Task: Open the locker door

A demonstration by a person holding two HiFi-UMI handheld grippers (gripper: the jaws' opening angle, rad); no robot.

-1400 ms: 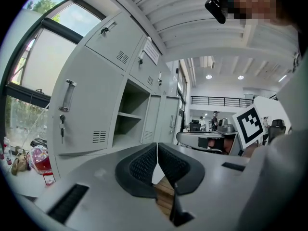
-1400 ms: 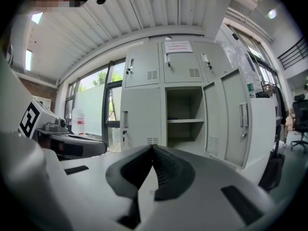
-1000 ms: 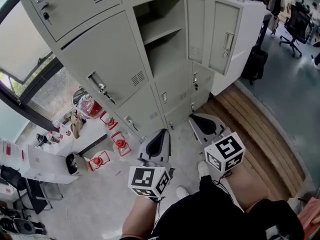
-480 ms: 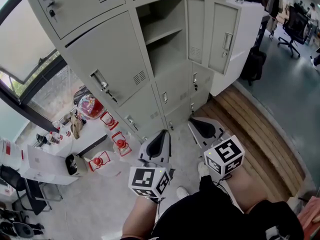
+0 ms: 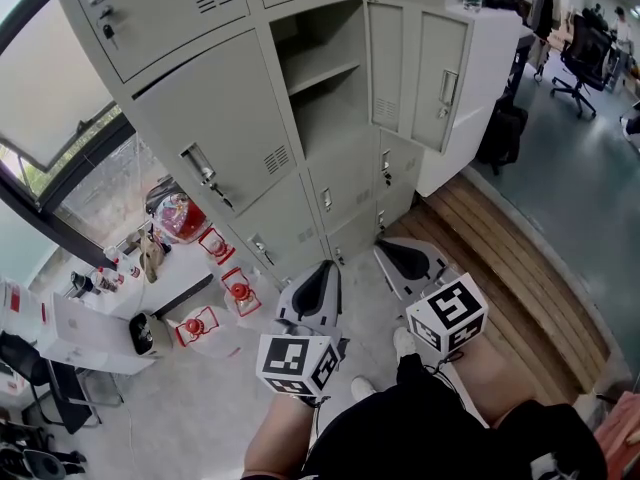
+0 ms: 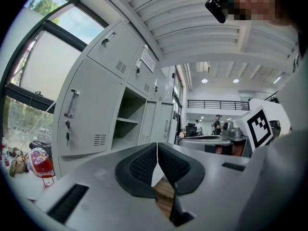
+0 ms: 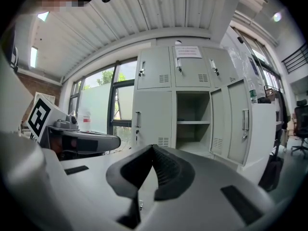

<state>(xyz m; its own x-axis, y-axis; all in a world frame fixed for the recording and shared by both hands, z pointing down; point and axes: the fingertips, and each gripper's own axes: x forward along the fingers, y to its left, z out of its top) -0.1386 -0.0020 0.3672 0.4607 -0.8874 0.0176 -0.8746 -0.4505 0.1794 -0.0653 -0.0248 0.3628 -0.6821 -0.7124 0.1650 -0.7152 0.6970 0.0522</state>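
Little is seen to have changed in the last second. The locker door (image 5: 440,80) is still swung wide at one o'clock of the head view, beside its bared compartment (image 5: 322,88). The right tool (image 5: 383,248) has been drawn slightly back (clenched on nothing). The left tool (image 5: 327,265) is kept clenched and empty near six o'clock. Nothing is touched, so the opening is judged done.

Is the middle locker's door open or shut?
Open. The middle locker shows its inside shelf, and nothing covers its front.
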